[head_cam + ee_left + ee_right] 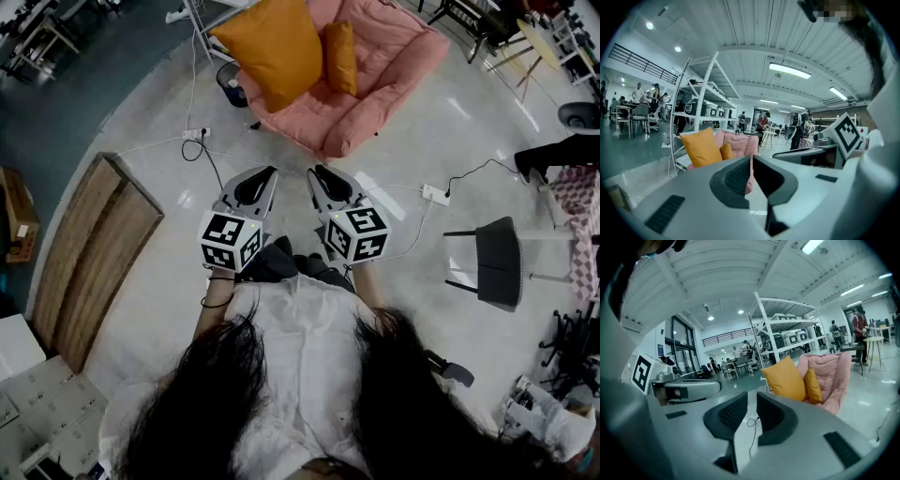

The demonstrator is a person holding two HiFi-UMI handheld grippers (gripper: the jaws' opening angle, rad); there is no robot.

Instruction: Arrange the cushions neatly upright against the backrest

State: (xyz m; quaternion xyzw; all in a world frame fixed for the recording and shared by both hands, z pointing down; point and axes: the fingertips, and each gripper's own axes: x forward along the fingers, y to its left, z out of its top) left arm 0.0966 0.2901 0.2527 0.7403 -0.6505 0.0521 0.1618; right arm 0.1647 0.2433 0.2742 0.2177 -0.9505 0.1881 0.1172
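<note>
**Head view:** A pink padded fabric lounge chair (pixel 375 94) stands on the grey floor at 12 o'clock, well apart from the person. A large orange square fabric cushion (pixel 272 47) leans upright against the backrest on the chair's 10 o'clock side. A small orange fabric cushion (pixel 341 56) stands upright just beside it, nearer the middle of the backrest. The left gripper (pixel 270 172) and the right gripper (pixel 315 172) are held side by side at the centre of the frame, both pointing toward 12 o'clock. A flat wooden board (pixel 89 253) lies on the floor at 9 o'clock. A black chair (pixel 497 262) stands at 3 o'clock, with a white power strip (pixel 436 195) between it and the grippers.

**Left gripper view:** The fingers are clenched together with nothing between them. Beyond their tips, toward 10 o'clock, the lounge chair carries both cushions. A white metal shelving rack (pixel 701 89) rises behind the chair.

**Right gripper view:** The fingers stand slightly parted and are empty. Bare floor and a thin dark cable (pixel 751 420) show through the gap. The chair with both upright cushions sits at 2 o'clock.
</note>
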